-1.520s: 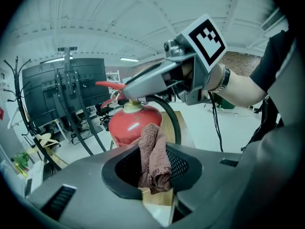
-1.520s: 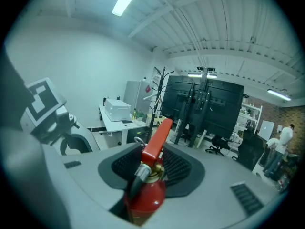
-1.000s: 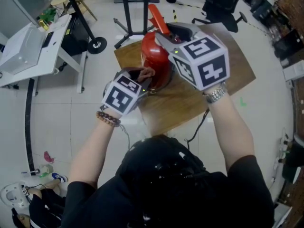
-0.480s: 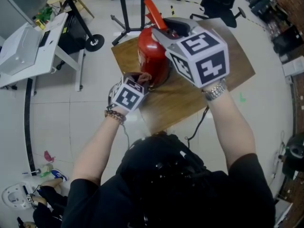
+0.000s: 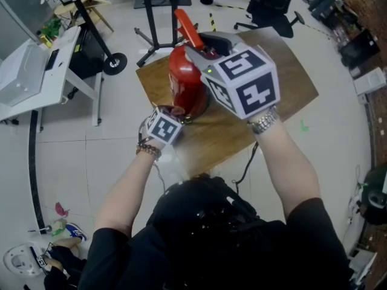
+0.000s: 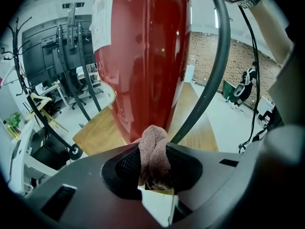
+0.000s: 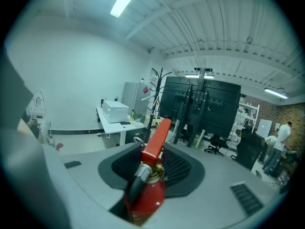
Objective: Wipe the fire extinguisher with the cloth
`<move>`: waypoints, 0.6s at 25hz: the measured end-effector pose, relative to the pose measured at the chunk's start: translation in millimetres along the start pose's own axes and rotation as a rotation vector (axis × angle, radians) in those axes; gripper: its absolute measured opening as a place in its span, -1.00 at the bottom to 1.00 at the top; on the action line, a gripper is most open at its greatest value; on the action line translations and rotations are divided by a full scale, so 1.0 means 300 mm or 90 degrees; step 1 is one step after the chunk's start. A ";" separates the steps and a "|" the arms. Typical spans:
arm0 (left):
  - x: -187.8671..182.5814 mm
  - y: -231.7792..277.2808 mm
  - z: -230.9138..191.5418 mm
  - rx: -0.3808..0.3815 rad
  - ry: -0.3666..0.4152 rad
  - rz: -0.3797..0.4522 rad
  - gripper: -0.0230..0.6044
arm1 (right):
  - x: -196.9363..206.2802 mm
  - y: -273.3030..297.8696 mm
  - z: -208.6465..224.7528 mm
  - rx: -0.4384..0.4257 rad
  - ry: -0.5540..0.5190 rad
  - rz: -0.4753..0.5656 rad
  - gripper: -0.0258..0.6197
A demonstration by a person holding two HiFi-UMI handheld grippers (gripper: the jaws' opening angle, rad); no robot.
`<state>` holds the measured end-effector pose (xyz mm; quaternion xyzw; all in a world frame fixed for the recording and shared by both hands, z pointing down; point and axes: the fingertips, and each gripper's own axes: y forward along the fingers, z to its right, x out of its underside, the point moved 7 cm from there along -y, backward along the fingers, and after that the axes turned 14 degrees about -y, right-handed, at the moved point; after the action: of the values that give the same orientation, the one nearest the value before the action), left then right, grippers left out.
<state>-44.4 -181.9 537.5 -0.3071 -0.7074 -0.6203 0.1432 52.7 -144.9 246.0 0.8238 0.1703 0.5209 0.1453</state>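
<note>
Fire extinguisher (image 5: 182,84) — cloth (image 6: 153,151) touching its lower side.

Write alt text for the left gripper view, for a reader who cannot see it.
The left gripper pinches a bunched pinkish-brown cloth, its top against the lower body of a red fire extinguisher that fills the upper frame. A black hose curves down at its right, above a wooden table.

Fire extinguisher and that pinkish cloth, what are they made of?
The fire extinguisher looks like metal painted glossy red: its body shows sharp shiny reflections. The cloth seems soft terry-like fabric, matte and fuzzy, bunched in folds.
</note>
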 end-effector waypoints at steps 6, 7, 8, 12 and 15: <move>0.029 0.064 -0.017 0.007 -0.010 -0.029 -0.62 | 0.003 -0.002 0.000 0.005 0.004 -0.004 -0.44; 0.031 0.072 -0.019 0.011 -0.012 -0.031 -0.62 | 0.002 -0.002 0.001 0.006 0.005 -0.005 -0.44; 0.034 0.080 -0.021 0.015 -0.013 -0.032 -0.62 | 0.002 -0.002 0.002 0.007 0.006 -0.007 -0.44; 0.052 0.098 -0.042 0.028 -0.020 -0.038 -0.62 | 0.005 0.001 -0.001 0.011 0.008 -0.014 -0.44; 0.036 0.040 -0.072 0.025 -0.012 -0.029 -0.62 | -0.002 0.008 -0.005 0.014 0.007 -0.016 -0.45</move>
<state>-49.3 -199.5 557.4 -0.2939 -0.7277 -0.6063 0.1284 51.3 -147.1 247.1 0.8200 0.1873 0.5219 0.1422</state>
